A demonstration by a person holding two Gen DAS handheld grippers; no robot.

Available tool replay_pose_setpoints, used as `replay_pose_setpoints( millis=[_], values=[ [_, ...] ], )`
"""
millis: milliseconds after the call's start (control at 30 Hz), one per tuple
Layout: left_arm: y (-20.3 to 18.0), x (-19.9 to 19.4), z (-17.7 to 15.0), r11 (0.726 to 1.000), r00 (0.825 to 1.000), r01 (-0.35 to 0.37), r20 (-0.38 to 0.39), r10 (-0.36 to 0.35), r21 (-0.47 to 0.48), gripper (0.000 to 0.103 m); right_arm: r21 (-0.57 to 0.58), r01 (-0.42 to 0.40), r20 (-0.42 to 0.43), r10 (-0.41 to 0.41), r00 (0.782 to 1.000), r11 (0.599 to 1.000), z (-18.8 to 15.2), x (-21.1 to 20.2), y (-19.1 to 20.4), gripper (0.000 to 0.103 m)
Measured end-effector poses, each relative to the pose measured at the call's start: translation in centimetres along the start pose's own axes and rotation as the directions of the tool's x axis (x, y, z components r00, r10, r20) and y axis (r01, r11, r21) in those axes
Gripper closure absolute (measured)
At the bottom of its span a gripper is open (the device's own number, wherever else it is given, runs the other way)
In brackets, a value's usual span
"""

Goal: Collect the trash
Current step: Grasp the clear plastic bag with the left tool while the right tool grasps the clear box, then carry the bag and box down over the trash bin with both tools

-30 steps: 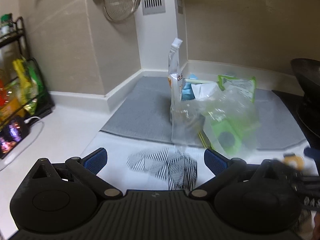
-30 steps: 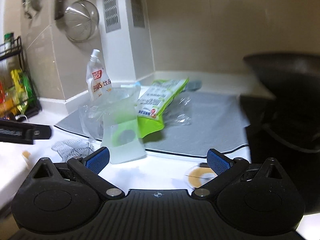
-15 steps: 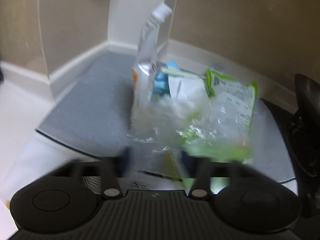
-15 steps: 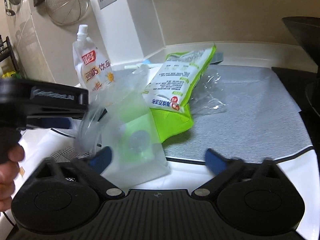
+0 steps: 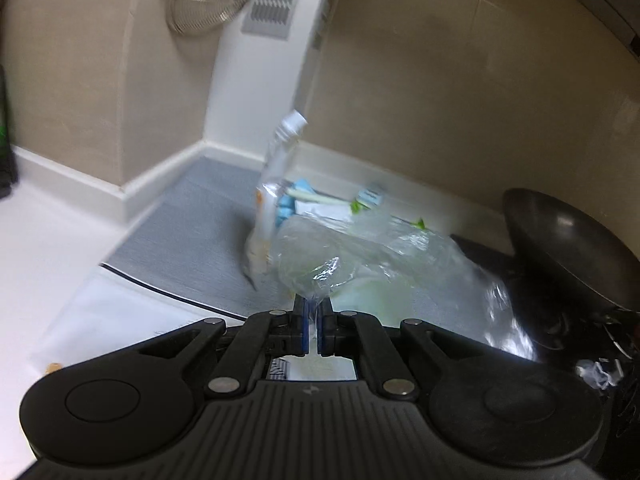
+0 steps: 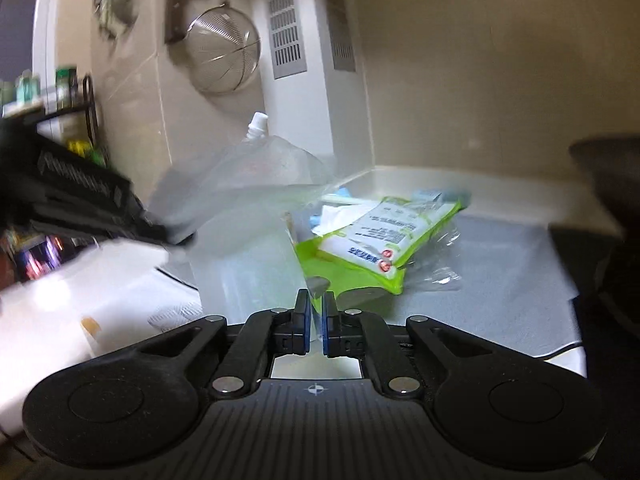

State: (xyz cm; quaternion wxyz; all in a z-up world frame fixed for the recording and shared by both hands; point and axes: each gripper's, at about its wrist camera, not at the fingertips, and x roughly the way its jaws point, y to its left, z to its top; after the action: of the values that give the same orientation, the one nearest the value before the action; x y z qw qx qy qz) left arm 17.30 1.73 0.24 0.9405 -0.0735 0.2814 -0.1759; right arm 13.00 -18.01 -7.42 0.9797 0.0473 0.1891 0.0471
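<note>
Your left gripper (image 5: 313, 322) has its blue-padded jaws pinched almost together on a corner of the clear plastic bag (image 5: 384, 256), a thin, crinkled film with glossy highlights that billows out ahead of the fingers. Your right gripper (image 6: 315, 320) is likewise clamped on another edge of the same clear plastic bag (image 6: 248, 216), so the film hangs stretched between your two tools above the white countertop (image 5: 48, 248). In the right wrist view the left tool's black body crosses the frame at the left, smeared by motion.

Behind the bag, on the grey ribbed mat (image 6: 500, 276), lies the rest of the trash. A white spouted drink pouch (image 5: 276, 184) stands upright near the wall corner; its print is too blurred to read. A flat green-and-white snack packet (image 6: 384, 240) lies tilted on a scrap of clear wrapper (image 6: 440, 276), with crumpled white tissue (image 6: 340, 216) and something pale blue just behind it that you cannot identify.

A round wire-mesh strainer (image 6: 224, 52) hangs on the beige tiled wall beside a slotted vent. A dark wok (image 5: 568, 248) sits at the right, partly cut off by the frame. The shelf at the left edge of the right wrist view is blurred beyond detail.
</note>
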Motion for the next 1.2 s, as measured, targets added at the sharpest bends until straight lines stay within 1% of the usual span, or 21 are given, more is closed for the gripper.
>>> replay_pose_setpoints(
  millis=[33, 100, 133, 167, 233, 333, 467, 533, 633, 767, 867, 1000, 1100, 1200],
  values=[
    [0.4, 0.2, -0.2, 1.000, 1.000, -0.020, -0.012, 0.020, -0.002, 0.100, -0.007, 0.013, -0.005, -0.013, 1.000, 1.000, -0.2, -0.2, 0.0, 0.102],
    [0.9, 0.2, -0.4, 0.999, 0.999, -0.035, -0.039, 0.033, -0.036, 0.100, 0.012, 0.028, -0.025, -0.028, 0.999, 1.000, -0.5, -0.6, -0.4, 0.102],
    [1.2, 0.1, -0.5, 0.998, 0.998, -0.047, -0.046, 0.044, -0.045, 0.103, 0.020, 0.034, -0.034, -0.034, 0.999, 0.999, -0.6, -0.8, -0.5, 0.102],
    [1.5, 0.0, -0.6, 0.997, 0.997, -0.059, -0.048, 0.056, -0.050, 0.103, 0.023, 0.040, -0.040, -0.039, 0.998, 0.999, -0.8, -1.1, -0.7, 0.102],
    [2.0, -1.2, -1.1, 0.997, 0.998, -0.055, -0.047, 0.052, -0.060, 0.103, 0.019, 0.054, -0.030, -0.053, 0.998, 0.998, -1.0, -1.9, -1.0, 0.102],
    [2.1, -3.1, -2.2, 0.998, 0.998, -0.056, -0.028, 0.055, -0.041, 0.103, 0.014, 0.066, -0.016, -0.066, 0.998, 0.998, -1.2, -3.4, -1.2, 0.102],
    [1.4, -6.3, -4.2, 0.997, 0.997, -0.080, -0.004, 0.080, 0.006, 0.103, 0.010, 0.055, 0.018, -0.055, 0.998, 0.998, -1.3, -5.6, -1.3, 0.102],
    [1.3, -8.0, -5.5, 0.995, 0.996, -0.094, 0.000, 0.094, 0.019, 0.103, 0.002, 0.041, 0.046, -0.041, 0.998, 0.999, -1.4, -7.0, -1.3, 0.102],
    [1.2, -10.5, -7.8, 0.993, 0.994, -0.113, 0.001, 0.113, 0.046, 0.103, -0.005, -0.004, 0.072, 0.004, 0.997, 1.000, -1.7, -9.5, -1.0, 0.102],
    [1.6, -13.0, -11.5, 0.987, 0.988, -0.146, -0.034, 0.149, 0.066, 0.103, -0.050, -0.083, 0.071, 0.087, 0.994, 0.995, -3.0, -12.9, -0.1, 0.102],
    [1.8, -14.0, -14.9, 0.982, 0.980, -0.171, -0.090, 0.178, 0.082, 0.103, -0.083, -0.135, 0.034, 0.138, 0.990, 0.987, -4.7, -15.1, 0.9, 0.102],
    [2.6, -13.8, -19.9, 0.982, 0.959, -0.170, -0.217, 0.183, 0.077, 0.103, -0.110, -0.190, -0.046, 0.186, 0.981, 0.976, -7.7, -16.9, 2.5, 0.102],
    [3.2, -13.3, -23.0, 0.979, 0.936, -0.191, -0.290, 0.202, 0.067, 0.103, -0.109, -0.214, -0.129, 0.200, 0.971, 0.971, -10.1, -16.9, 3.3, 0.102],
    [3.4, -12.4, -25.6, 0.977, 0.919, -0.195, -0.333, 0.211, 0.082, 0.103, -0.115, -0.222, -0.212, 0.194, 0.958, 0.968, -12.6, -16.1, 3.8, 0.102]
  ],
)
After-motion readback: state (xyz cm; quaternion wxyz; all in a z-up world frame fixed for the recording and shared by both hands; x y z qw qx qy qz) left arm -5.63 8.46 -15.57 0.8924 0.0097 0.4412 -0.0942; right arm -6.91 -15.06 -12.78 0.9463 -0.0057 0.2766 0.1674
